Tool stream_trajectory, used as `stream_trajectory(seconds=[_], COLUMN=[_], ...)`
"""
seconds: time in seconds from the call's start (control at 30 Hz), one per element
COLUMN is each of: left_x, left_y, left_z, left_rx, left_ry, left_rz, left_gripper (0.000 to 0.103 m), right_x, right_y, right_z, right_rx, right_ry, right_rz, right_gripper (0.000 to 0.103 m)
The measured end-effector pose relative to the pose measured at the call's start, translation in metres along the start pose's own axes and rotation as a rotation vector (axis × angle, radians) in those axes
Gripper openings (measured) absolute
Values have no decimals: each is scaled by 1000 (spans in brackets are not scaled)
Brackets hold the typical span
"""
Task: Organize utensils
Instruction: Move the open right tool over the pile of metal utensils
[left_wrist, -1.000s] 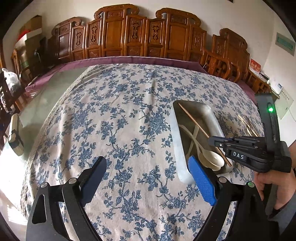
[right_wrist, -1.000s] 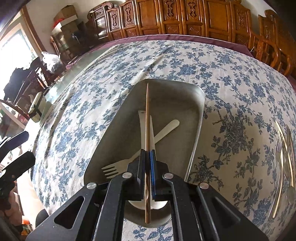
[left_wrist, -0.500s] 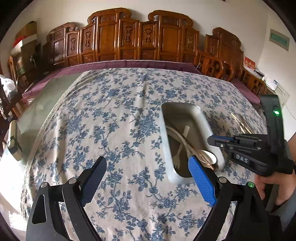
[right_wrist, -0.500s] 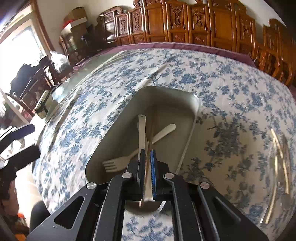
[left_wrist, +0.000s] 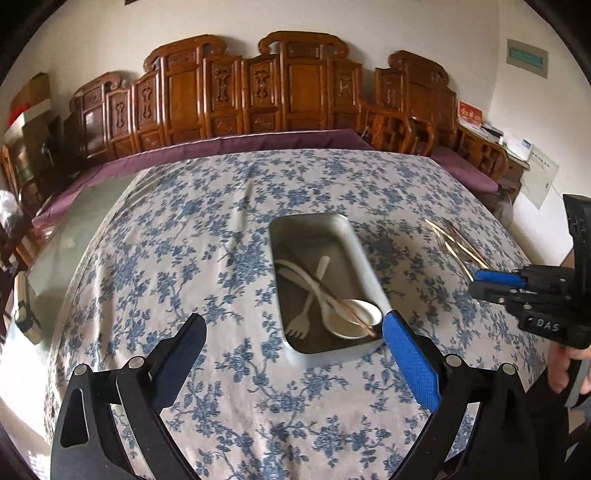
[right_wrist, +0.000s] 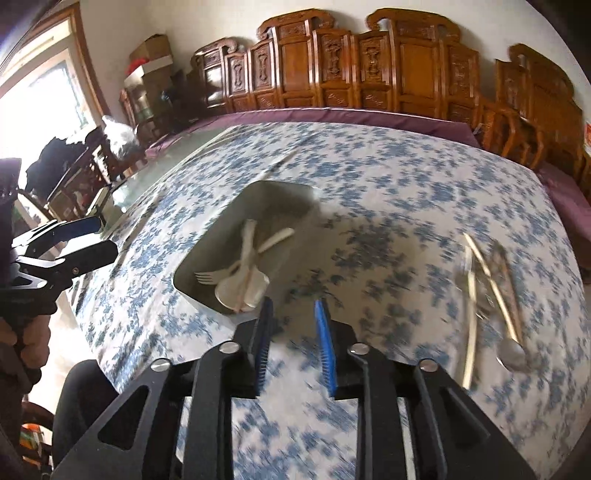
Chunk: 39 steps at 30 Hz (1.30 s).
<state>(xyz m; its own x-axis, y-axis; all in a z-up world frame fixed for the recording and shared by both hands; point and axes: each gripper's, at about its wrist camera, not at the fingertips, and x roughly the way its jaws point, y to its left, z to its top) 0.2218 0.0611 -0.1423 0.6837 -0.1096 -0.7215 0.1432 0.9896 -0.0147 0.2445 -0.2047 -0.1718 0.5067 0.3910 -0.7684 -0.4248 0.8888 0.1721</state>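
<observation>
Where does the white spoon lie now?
The white spoon lies inside the metal tray mid-table, crossing the white fork, under the chopstick.

Surface (left_wrist: 229, 369) under blue-floral cloth (left_wrist: 177, 258): one metal tray (left_wrist: 364, 254) near centre; loose metal cutlery (right_wrist: 491, 288) lying well apart to its right.

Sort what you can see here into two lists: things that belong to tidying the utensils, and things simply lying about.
Belongs to the job:
metal tray
white spoon
white fork
chopstick in the tray
metal cutlery loose on the tablecloth

Lying about:
carved wooden chairs
cardboard boxes
floral tablecloth
</observation>
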Motion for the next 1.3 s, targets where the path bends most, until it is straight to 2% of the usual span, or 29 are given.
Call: stream_trajectory(seconds=[0.33,0.63,0.97,1.3], left_x=[13,43,69,90], left_y=[-64,-110,-141,-150], left_z=[7,5,4,-2], left_rx=[30,58,88,83], left_ry=[16,74,115,153], left_rz=[-82,-117,-131,-144], left_gripper=[94,94,94,94], right_x=[-26,-24,-4,39], right_y=[-81,-142,-189,-193], right_z=[-48,-63,-52,-19], right_rx=[48,100,170,213], right_ry=[48,59,74,93], right_rz=[-110,-153,-155,-115], right_gripper=[31,31,31,31])
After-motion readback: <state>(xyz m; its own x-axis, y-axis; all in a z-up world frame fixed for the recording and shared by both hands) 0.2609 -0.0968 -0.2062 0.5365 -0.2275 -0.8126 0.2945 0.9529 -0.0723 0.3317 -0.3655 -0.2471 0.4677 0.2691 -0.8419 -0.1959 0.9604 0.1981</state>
